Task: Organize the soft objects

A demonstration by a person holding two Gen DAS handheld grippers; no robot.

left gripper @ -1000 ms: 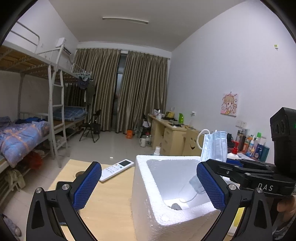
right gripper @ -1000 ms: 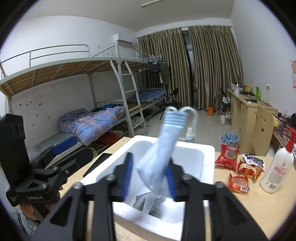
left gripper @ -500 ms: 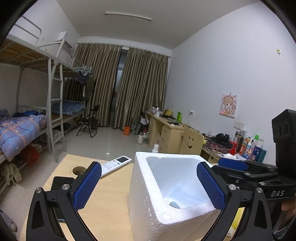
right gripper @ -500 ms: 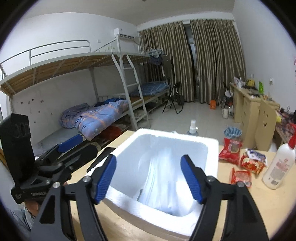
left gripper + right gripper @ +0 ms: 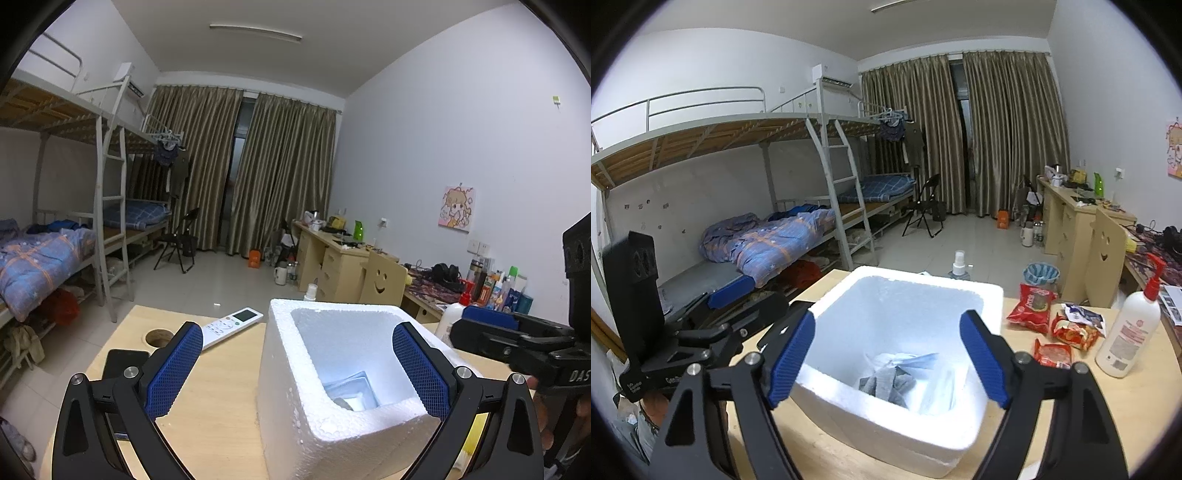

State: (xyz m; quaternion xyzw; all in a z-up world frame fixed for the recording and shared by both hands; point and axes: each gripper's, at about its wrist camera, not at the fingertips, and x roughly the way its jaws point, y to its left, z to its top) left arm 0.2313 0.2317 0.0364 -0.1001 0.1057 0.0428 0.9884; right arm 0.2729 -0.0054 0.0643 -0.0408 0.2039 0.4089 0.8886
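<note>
Wooden counter (image 5: 1137, 402) underneath everything, broad and pale. Directly ahead of and below the right gripper (image 5: 886, 354): a white foam box (image 5: 991, 295), thick-walled, open at the top, framed between the two blue pads. Same box just ahead of the left gripper (image 5: 297, 369), toward its right finger. Both grippers empty; the left one spread wide on nothing, the right one just opened up, with nothing between its pads (the box only looks framed by them from above).

Down in the box bottom, below the right gripper: a pale blue face mask (image 5: 916, 360) lying loose and crumpled beside a grey cloth (image 5: 886, 382), bunched into folds. Mask thin, pleated, with white ear loops barely traceable. Probably very light and limp, both of them; no stiffness to push against, likely to fold or slide under a pad rather than resist. Best taken by pinching a raised fold or an edge, not the flat middle. Foam box itself light and crumbly at the rim, easily nudged or dented.

To the right of the right gripper, well apart from the box: red snack packets (image 5: 1034, 306) and a white pump bottle (image 5: 1126, 332). Left of the left gripper: a white remote (image 5: 232, 326).
</note>
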